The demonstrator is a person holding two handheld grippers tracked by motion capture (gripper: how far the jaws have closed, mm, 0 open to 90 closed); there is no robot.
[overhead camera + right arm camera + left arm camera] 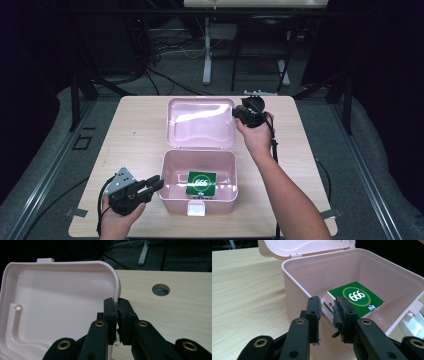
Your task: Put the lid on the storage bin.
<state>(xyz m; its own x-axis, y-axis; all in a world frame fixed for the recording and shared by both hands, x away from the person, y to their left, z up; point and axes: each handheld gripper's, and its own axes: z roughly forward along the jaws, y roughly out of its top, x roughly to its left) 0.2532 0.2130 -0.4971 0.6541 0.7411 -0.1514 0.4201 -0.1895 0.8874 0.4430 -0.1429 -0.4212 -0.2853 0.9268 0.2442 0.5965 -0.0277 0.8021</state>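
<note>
Right claw (239, 114) pinching the lid (200, 122) edge; pink box (172, 192) open on bench (135, 135).
High view: left claw (157, 184) at box's 9 o'clock, empty.
Left gripper view: jaws part-open at box wall, green carton (355, 300) inside.
Right gripper view: claw (117, 306) clamped on lid's 3 o'clock rim.

Glossy pink plastic box (172, 192) on matt wood-grain table (135, 145).

Pink box (172, 197) (lid (200, 122) too) — green carton (201, 184), black tongs (154, 184)
</note>
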